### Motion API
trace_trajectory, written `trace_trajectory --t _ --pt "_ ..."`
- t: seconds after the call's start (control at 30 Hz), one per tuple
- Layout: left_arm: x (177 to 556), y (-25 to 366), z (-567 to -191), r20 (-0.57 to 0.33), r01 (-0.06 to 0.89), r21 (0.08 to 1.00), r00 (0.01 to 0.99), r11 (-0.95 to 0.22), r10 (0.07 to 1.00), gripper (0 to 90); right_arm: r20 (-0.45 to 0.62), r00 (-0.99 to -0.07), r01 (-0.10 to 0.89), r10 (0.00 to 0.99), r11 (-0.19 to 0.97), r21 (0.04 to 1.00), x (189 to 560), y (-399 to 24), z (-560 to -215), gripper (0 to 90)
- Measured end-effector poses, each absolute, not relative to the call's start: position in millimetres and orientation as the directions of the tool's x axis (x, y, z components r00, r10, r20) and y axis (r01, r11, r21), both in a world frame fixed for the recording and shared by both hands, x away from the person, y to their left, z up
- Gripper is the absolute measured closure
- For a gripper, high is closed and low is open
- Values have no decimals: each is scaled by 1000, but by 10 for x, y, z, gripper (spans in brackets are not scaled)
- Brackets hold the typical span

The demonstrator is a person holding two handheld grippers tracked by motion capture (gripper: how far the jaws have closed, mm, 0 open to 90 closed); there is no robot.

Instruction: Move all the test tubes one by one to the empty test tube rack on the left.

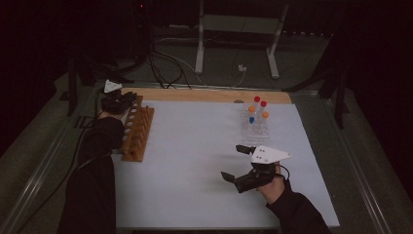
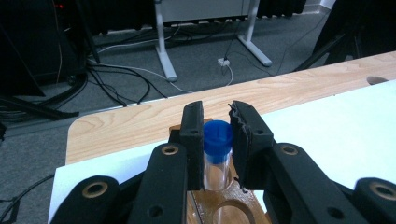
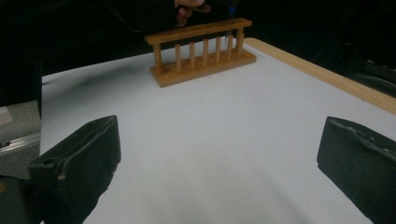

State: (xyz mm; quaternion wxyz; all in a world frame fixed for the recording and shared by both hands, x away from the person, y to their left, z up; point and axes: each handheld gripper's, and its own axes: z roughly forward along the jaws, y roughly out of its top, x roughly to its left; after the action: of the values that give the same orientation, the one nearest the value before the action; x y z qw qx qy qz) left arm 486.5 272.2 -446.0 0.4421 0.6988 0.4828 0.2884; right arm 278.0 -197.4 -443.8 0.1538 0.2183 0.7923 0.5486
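In the left gripper view my left gripper is shut on a clear tube with a blue cap. The tube stands upright in an end hole of the wooden rack. From the high view, this gripper sits over the far end of the wooden rack at the left of the white mat. My right gripper hovers open over the mat's near right part with nothing between its jaws. In its own view the gripper faces the wooden rack from a distance.
A clear rack with red, orange and blue capped tubes stands at the back right of the white mat. A wooden table edge runs along the back. Cables and metal stand legs lie on the floor beyond.
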Motion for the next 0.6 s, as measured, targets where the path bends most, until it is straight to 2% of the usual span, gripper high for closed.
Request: trace_trajectory --t 0.17,0.6 --pt "4854 2716 -4450 -22 424 894 370 -147 929 751 -10 -857 173 516 306 936 2776 -1972 -4430 0" --pt "4629 2647 -4161 -83 408 903 467 -132 880 212 34 -838 204 545 255 945 2803 -2038 -4332 0"
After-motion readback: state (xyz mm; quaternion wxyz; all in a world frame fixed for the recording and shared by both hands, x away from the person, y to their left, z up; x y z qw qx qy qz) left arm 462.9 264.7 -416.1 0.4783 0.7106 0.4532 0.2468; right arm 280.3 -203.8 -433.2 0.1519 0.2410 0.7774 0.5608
